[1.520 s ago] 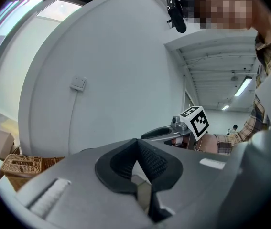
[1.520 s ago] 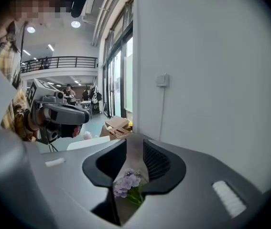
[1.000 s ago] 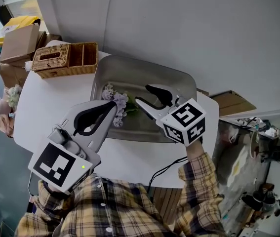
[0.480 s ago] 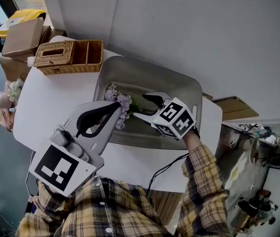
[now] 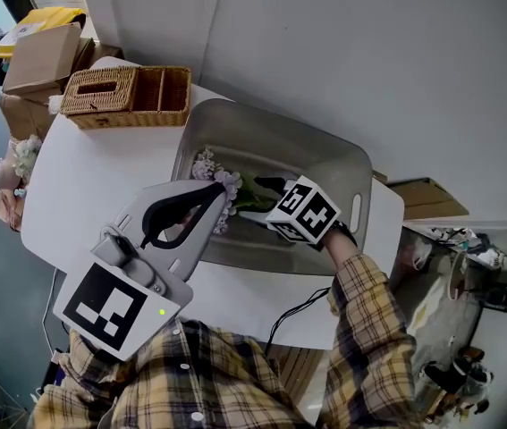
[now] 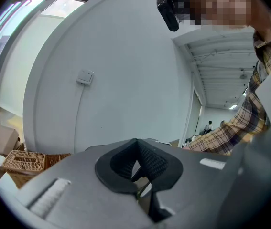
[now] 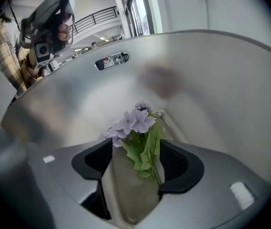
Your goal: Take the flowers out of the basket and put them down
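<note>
Standing at the far left corner of the white table (image 5: 83, 186), a wicker box (image 5: 128, 92) is well apart from the work and plays no part in it. Next comes the left gripper (image 5: 217, 195), held nearly level over the table's near side with its jaws together on nothing (image 6: 136, 144). It seems parked out of the way, since one sprig needs only one tool. The flowers (image 5: 210, 170), a pale purple sprig with green leaves, lie inside the grey tub (image 5: 325, 150) at its left end. To their right, the right gripper (image 5: 257, 199) tilts steeply down into the tub. Its jaws have just been opening and stand wide apart (image 7: 137, 149). The leafy stem (image 7: 147, 151) sits between them, close beside one pad but not pinched. That spread probably lets them straddle the stalk below the blooms, so closing spares the petals.
</note>
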A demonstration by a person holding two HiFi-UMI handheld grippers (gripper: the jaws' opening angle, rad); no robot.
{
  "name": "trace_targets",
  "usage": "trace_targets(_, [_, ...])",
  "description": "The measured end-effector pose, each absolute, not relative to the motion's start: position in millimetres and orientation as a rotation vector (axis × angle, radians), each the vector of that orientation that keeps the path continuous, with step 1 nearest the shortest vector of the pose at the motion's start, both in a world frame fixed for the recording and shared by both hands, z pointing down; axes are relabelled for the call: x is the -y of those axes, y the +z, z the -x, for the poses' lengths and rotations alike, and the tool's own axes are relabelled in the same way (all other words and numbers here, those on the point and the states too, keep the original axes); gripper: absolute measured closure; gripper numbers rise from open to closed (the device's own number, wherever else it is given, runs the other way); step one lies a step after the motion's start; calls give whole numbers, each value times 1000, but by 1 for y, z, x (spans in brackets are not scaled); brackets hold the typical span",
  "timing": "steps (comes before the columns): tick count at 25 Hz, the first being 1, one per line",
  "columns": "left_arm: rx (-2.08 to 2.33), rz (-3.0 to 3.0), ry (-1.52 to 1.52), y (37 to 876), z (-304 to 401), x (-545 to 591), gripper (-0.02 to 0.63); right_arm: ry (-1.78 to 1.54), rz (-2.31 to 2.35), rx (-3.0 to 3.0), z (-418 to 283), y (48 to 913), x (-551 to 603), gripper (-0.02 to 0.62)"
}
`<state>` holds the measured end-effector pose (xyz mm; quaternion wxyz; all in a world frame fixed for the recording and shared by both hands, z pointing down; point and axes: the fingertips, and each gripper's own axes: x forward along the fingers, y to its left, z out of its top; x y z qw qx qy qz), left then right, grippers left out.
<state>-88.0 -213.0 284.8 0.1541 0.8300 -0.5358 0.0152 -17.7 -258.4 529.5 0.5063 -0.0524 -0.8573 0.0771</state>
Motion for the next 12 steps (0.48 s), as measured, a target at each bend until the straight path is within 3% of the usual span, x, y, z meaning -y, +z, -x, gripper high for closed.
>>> trace_targets(12, [1538, -2388, 35, 284, 93, 214, 594, 225, 131, 1927, 3, 584, 264, 276])
